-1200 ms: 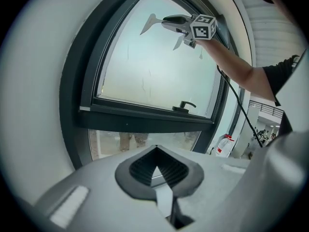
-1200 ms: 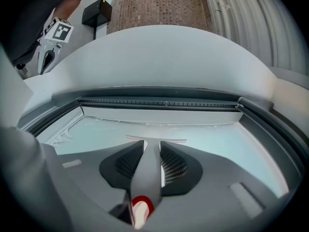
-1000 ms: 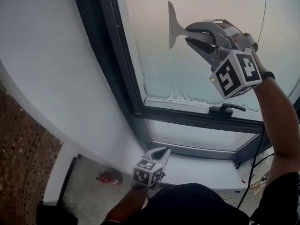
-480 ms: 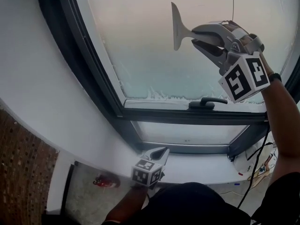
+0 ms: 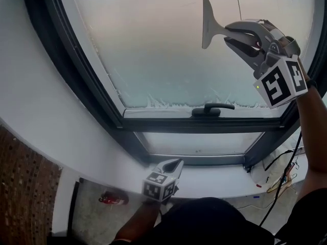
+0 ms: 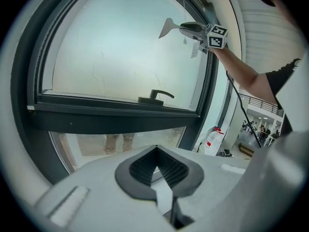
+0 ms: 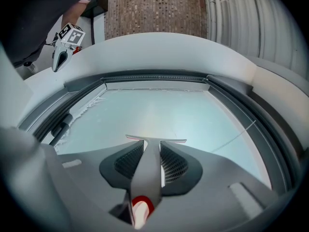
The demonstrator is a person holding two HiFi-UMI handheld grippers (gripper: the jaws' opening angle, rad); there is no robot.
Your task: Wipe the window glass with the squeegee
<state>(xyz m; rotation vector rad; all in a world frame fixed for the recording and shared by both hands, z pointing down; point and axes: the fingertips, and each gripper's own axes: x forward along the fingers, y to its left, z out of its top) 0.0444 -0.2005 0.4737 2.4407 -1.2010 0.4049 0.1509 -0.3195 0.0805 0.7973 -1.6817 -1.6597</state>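
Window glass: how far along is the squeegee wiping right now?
Done: no clearly wiped strip shows; the glass looks evenly hazy. In hand: the right gripper is shut on the squeegee, its blade at the upper right of the pane. To do: most of the pane, plus the ragged white fringe along its bottom edge. The left gripper hangs shut and empty near the sill.

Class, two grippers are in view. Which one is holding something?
The right gripper, raised before the upper pane, is shut on the handle of the grey squeegee. The left gripper, low by the sill, is shut with nothing between its jaws.
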